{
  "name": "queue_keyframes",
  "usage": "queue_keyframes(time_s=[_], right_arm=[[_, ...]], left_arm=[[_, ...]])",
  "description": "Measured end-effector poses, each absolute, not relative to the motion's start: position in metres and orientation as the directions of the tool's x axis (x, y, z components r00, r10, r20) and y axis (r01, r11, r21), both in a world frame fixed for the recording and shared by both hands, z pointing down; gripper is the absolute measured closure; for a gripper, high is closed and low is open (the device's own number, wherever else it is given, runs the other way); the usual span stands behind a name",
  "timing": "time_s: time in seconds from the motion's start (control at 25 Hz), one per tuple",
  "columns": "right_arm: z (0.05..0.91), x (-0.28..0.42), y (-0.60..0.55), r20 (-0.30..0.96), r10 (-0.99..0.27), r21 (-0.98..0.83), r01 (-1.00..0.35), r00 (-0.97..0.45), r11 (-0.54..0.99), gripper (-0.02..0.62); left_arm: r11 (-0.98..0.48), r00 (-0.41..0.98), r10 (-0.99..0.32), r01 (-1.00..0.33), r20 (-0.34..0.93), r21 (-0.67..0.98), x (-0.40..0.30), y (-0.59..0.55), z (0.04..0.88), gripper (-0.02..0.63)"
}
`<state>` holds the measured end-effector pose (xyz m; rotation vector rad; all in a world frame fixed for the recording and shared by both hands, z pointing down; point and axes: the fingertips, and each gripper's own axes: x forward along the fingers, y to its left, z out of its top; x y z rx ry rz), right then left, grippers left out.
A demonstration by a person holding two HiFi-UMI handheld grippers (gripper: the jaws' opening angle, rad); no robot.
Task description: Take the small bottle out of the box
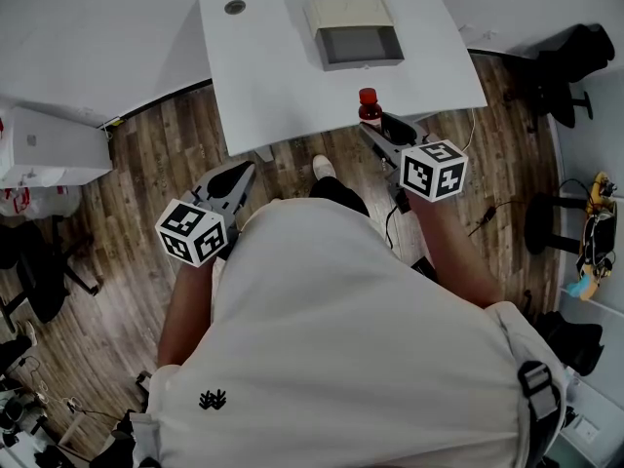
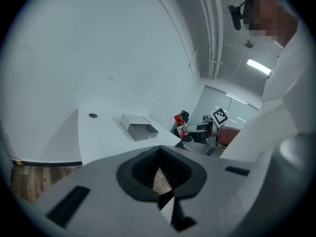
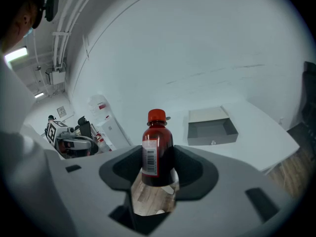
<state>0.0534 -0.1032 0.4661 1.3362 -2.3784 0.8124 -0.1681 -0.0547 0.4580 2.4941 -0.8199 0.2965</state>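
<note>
One small bottle (image 3: 157, 149) stands upright between the jaws of the right gripper (image 3: 158, 169). It is dark reddish-brown with a red screw cap and a white label that carries a barcode down one side. The black pads (image 3: 190, 169) press on its lower body from both sides, so the jaws stand fairly wide apart and are clamped on it, with wooden floor showing beneath its base. In the head view the bottle (image 1: 370, 107) is out of the box (image 1: 353, 58) and well apart from it, held by the right gripper (image 1: 385, 130) at the near edge of the white table (image 1: 263, 57). The grey box sits open farther back on the table.

The left gripper (image 2: 159, 149) is closed, its pad tips meeting, with nothing between them. It hangs low beside the person's body (image 1: 234, 178), off the table.
</note>
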Motion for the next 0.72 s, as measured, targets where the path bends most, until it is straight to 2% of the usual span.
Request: queue_keyframes(time_s=[0.72], right_arm=[[0.475,0.069,-0.126,0.506,-0.687,-0.350,-0.852,-0.522,0.390,0.394]], left_arm=[[-0.695,0.788,-0.492,-0.611,0.369,0.379,-0.157,-0.077,0.459,0.600]])
